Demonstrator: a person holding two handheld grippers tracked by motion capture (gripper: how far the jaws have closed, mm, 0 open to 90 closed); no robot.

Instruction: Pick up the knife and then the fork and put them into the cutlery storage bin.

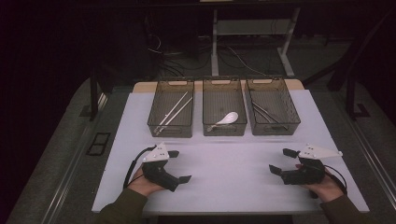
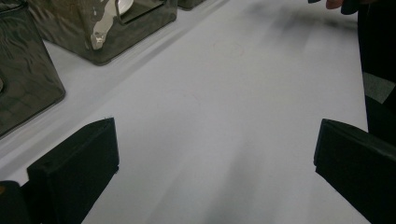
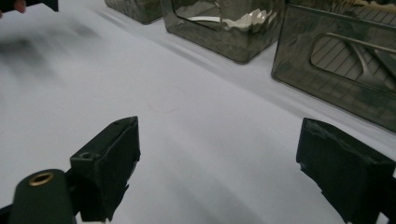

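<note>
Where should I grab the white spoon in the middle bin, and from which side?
Probably by the handle, coming straight down from above. The white spoon lies flat in the middle bin, bowl toward the far right, slim handle running toward the near left corner. The bin's walls block a sideways approach. Both the left gripper and the right gripper stand open and empty.

The left tongs (image 1: 180, 165) and the right tongs (image 1: 283, 161) are being held low over the white worktop (image 1: 224, 172), each with jaws spread and nothing between them. Three baskets are being carried at the far edge: chopsticks (image 1: 173, 112), a white spoon (image 1: 225, 120), dark utensils (image 1: 267, 113).
</note>
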